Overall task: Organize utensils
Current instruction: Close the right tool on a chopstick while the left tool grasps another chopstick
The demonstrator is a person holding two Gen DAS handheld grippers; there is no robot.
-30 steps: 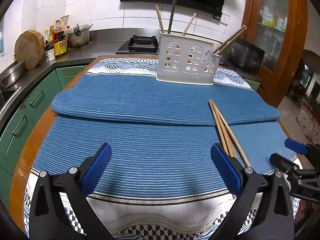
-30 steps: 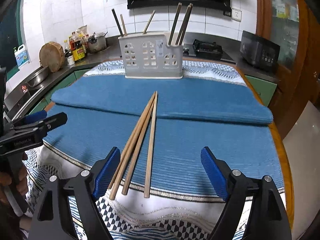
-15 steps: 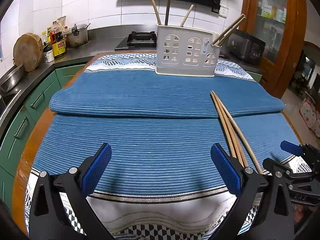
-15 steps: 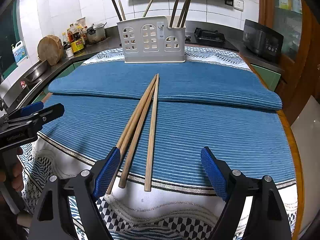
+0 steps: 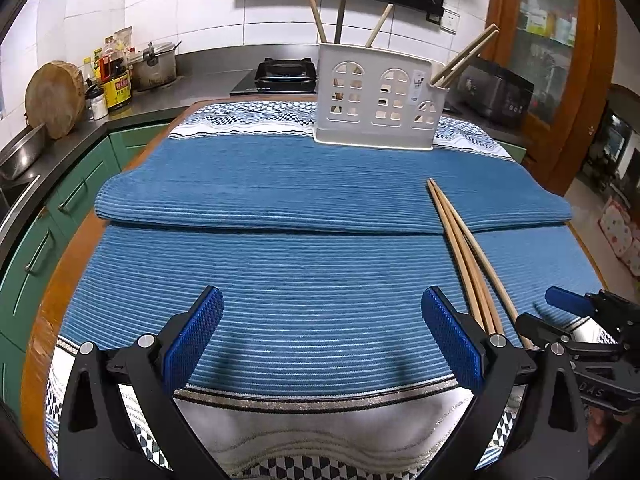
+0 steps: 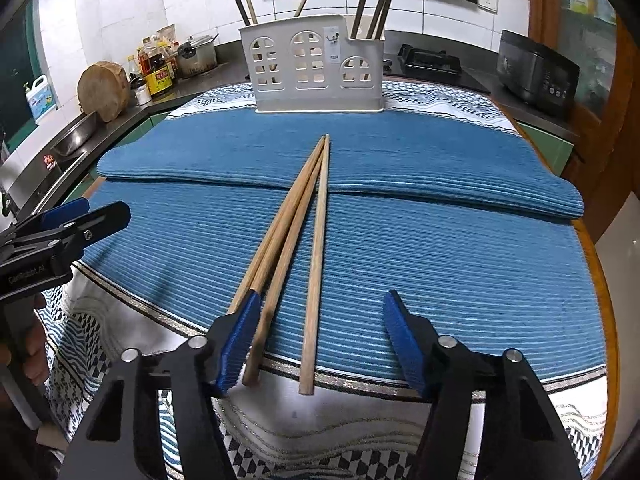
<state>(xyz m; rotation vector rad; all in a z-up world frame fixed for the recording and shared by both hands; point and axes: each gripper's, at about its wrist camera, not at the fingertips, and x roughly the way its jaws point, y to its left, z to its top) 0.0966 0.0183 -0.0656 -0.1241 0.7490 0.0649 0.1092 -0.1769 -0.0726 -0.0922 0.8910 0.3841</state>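
Three wooden chopsticks lie fanned on the blue ribbed mat, tips pointing toward the white utensil holder at the table's far end. Several chopsticks stand in that holder. My right gripper is low over the near ends and its jaws are closing. Two sticks lie between the pads without being pressed, and the third runs behind the left finger. My left gripper is open over bare mat, left of the chopsticks. The holder stands far ahead of it.
A patterned white cloth hangs over the near table edge. The counter at left holds a round wooden board, bottles and a pot. Behind the table are a stove and a black appliance, with a wooden cabinet at right.
My right gripper has come down and forward over the near ends of the chopsticks, and its jaws have narrowed. The left gripper has stayed almost where it was, still open.
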